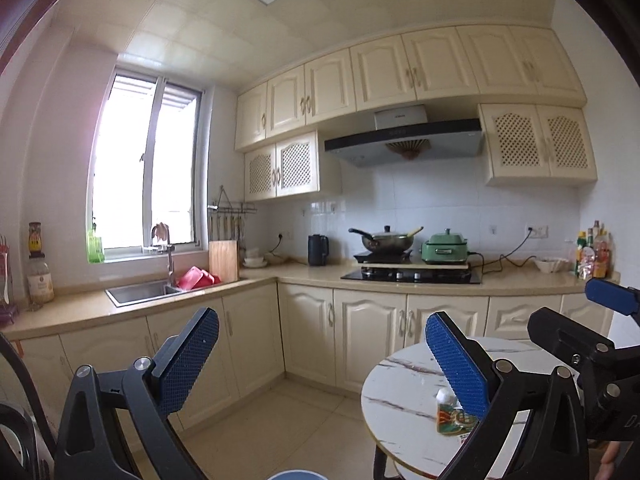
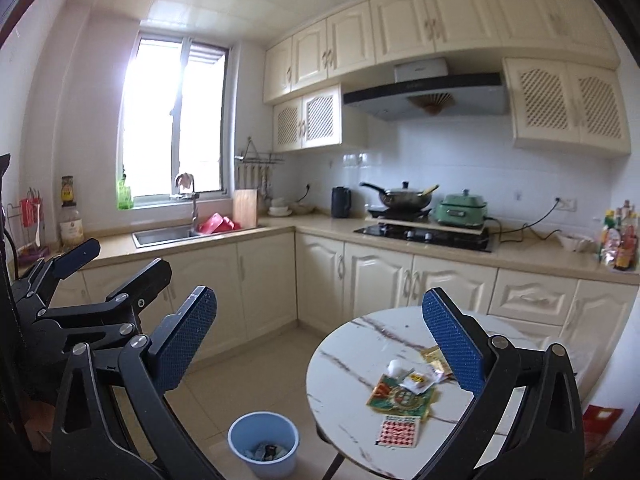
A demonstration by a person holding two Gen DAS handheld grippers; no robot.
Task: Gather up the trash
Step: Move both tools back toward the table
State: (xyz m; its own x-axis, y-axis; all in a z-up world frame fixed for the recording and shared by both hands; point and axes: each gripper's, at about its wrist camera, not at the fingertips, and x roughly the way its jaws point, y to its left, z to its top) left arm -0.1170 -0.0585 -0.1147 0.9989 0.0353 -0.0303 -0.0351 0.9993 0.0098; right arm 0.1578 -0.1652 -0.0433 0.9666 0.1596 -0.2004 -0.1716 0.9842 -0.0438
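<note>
Both tools spread wide, gripping nothing: left tool (image 1: 320, 354), right tool (image 2: 320, 338). Trash bunched on round marble bench (image 2: 344, 364): green wrapper (image 2: 400, 396), checkered packet (image 2: 399, 430) just beside it, gold wrapper (image 2: 434, 358) behind. Blue bucket (image 2: 263, 442) on floor, left of bench, some scraps inside already.

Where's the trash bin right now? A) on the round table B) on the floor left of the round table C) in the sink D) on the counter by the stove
B: the blue bin stands on the floor tiles, left of the marble round table, on which the wrappers lie.
</note>
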